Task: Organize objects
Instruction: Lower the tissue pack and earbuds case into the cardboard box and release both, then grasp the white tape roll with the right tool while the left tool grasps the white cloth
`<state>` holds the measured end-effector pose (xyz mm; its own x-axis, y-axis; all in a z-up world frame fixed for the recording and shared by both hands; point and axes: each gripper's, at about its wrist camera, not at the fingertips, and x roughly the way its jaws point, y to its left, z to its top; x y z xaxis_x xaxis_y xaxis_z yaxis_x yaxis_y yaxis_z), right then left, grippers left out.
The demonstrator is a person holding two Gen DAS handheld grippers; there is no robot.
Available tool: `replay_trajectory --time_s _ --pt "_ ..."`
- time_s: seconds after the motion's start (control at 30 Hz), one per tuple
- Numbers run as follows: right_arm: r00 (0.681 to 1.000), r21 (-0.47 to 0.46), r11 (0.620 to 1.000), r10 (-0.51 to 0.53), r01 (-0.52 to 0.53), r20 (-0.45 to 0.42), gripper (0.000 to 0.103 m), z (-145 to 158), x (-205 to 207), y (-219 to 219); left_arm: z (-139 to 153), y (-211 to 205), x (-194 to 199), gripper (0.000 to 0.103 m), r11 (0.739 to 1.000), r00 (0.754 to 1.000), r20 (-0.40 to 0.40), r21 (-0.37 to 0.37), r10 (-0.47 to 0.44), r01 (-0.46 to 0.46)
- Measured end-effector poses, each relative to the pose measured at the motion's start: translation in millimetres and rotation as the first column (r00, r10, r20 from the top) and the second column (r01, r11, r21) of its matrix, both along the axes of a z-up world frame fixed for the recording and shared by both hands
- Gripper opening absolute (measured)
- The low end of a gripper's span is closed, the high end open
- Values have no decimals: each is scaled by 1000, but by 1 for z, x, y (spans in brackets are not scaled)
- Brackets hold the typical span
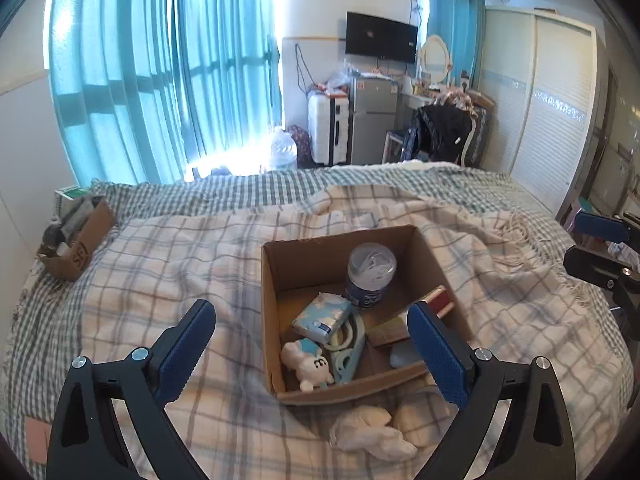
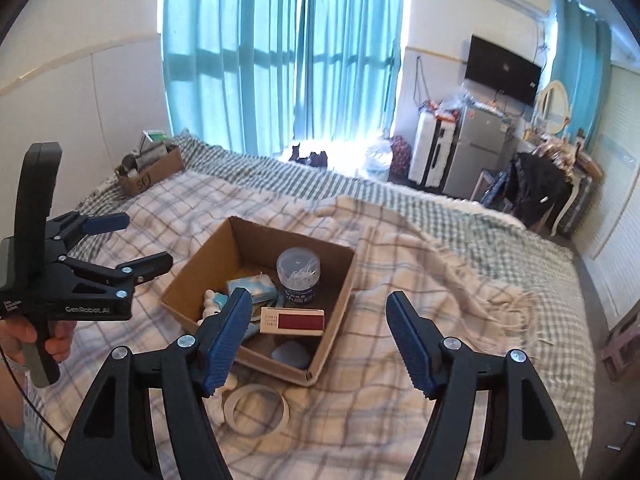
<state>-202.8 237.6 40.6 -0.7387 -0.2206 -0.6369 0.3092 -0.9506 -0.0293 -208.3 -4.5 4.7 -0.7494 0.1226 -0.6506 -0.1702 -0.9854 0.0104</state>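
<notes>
- Both grippers hang empty above the bed: the left gripper with its blue pads spread wide at the bottom of the left wrist view, the right gripper likewise spread at the bottom of the right wrist view.
- Just below the box's near wall, low in the frame, a white crumpled cloth or soft toy lies on the plaid blanket; I cannot tell which it is.
- Beside it in the right wrist view sits a tape ring, partly behind the left pad.
- These two look like what is left to put away.
- Mid-frame, the open cardboard box already holds a white plush figure, a tissue pack, a pale teal plastic piece, a red-and-cream flat box, a bluish soft lump and a clear-lidded round tub. So most sorting seems done.
- The right pad hides the box's right corner in the left wrist view.
- Far upper left, a second cardboard box holds contents too small to name.
</notes>
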Motion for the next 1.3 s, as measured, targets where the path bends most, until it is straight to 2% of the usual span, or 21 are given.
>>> replay_trajectory --time_s 0.13,0.27,0.37,0.4,0.47,0.6,0.67,0.7,0.73,0.77,0.83,0.9,0.97,1.07,1.13,1.3 --pt "1000 -7 1000 -4 4 -18 69 6 29 5 4 -1 25 103 1000 1000 -16 22 7 -7" --pt "1000 -11 1000 -26 26 -8 69 -4 48 7 -8 0 39 103 1000 1000 1 16 17 -17" --pt "999 -24 999 -36 36 18 69 -23 51 5 -24 -2 43 103 997 997 26 25 71 -71" --pt "999 -25 999 -35 36 27 69 -32 49 2 -32 -2 43 103 992 992 34 33 120 -121" --pt "996 -27 997 -72 74 61 69 -61 38 -2 -50 0 44 103 983 983 34 36 179 -180" --pt "976 -43 993 -95 105 198 69 -134 15 -10 -98 3 46 103 981 980 55 -17 191 -191" --pt "952 3 993 -114 118 283 69 -175 5 -15 -123 -1 46 103 981 978 88 -40 190 -187" --pt "938 35 992 -125 120 324 65 -189 2 -18 -135 -3 46 103 983 977 107 -43 183 -180" --pt "925 60 992 -129 115 356 53 -201 0 -20 -142 -6 46 103 984 976 126 -41 179 -175" --pt "920 73 992 -123 103 372 47 -207 -2 -23 -150 -10 45 103 984 971 156 -30 181 -178" --pt "920 61 994 -108 92 376 47 -209 -4 -25 -155 -13 41 103 982 963 194 -5 187 -190" --pt "919 51 996 -91 77 383 39 -212 -7 -29 -156 -13 41 103 981 961 199 -6 190 -193" --pt "906 54 997 -73 56 418 16 -223 -10 -36 -156 -8 43 103 983 964 194 -23 183 -182" --pt "897 34 997 -82 75 435 8 -226 -11 -29 -157 0 42 103 980 960 195 -51 199 -193" --pt "912 -4 995 -93 104 399 6 -212 -6 -15 -157 7 43 103 982 961 205 -45 188 -183" --pt "944 -28 987 -145 161 297 4 -178 9 20 -156 30 42 103 989 964 222 -26 145 -143"
